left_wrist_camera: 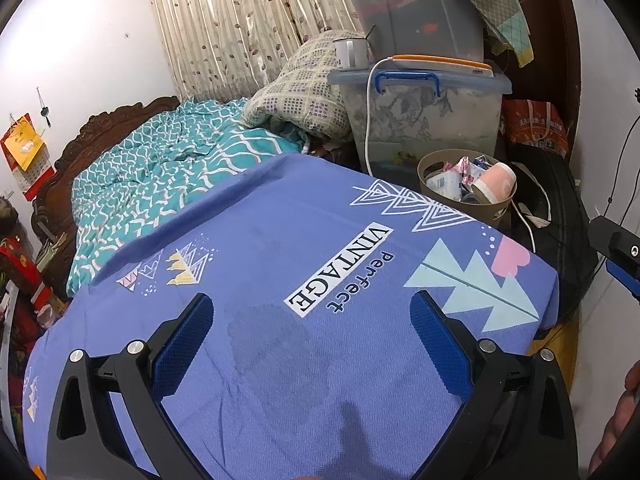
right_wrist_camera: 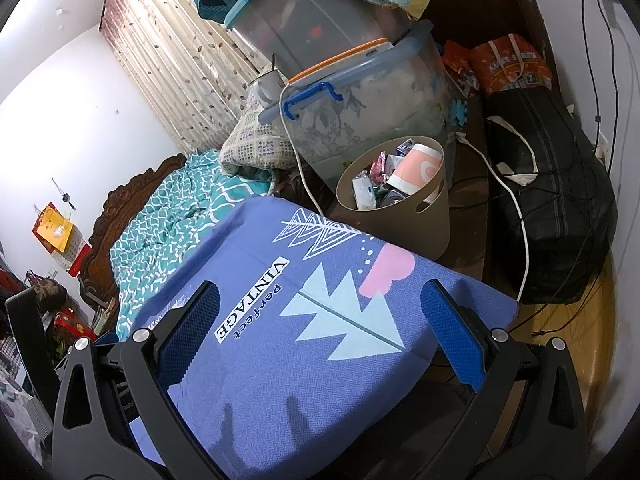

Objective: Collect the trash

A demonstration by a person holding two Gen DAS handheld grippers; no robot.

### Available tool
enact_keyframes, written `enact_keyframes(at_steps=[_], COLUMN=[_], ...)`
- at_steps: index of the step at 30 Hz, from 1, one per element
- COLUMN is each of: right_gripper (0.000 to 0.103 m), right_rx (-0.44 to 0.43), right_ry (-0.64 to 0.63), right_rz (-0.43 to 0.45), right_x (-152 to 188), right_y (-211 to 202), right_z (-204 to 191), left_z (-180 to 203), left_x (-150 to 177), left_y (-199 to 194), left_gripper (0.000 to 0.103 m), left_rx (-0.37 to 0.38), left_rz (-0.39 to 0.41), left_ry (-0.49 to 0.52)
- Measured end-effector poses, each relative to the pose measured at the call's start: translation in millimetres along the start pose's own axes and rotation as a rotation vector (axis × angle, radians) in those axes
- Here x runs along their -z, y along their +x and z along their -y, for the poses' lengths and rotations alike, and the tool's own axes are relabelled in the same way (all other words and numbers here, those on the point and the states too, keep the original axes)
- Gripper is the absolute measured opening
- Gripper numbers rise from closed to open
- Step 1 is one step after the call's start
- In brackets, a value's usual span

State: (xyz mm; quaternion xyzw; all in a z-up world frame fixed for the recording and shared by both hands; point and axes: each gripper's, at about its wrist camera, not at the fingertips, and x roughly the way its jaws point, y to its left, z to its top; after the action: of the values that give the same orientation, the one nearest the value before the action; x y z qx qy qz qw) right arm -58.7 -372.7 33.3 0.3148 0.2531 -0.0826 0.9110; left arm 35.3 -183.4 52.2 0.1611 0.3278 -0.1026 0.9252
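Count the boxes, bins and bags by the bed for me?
Clear storage boxes: 2, the bottom box and the top box
Trash bins: 1, the tan bin
Bags: 2, the black bag and the orange bag
Total: 5

A cloth-covered table (right_wrist_camera: 280, 360) lies nearest, under both grippers. Beyond its far right corner stands a bin (right_wrist_camera: 400, 208), holding a cup (right_wrist_camera: 416, 168) and wrappers (right_wrist_camera: 378, 170). Behind the bin sit two stacked boxes (right_wrist_camera: 360, 92), with a mug (right_wrist_camera: 266, 82) on the lower box's lid. Left of the boxes lies a folded quilt (left_wrist_camera: 296, 92) on the bed (left_wrist_camera: 152, 168). A bag (right_wrist_camera: 552, 184) sits right of the bin.
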Motion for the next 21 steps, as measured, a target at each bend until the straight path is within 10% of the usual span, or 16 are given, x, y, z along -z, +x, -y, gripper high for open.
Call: enact_keyframes(at_steps=[21], right_gripper=[0.1], right_rx=[-0.001], right_ry=[-0.007], right_rz=[-0.018], right_x=[-1.4], right_y=[6.0], right_z=[-4.4], left_z=[-2.6], left_x=[3.8], left_y=[8.5], left_gripper=[0.095], left_rx=[0.006], left_rz=[-0.032], left_ry=[0.011])
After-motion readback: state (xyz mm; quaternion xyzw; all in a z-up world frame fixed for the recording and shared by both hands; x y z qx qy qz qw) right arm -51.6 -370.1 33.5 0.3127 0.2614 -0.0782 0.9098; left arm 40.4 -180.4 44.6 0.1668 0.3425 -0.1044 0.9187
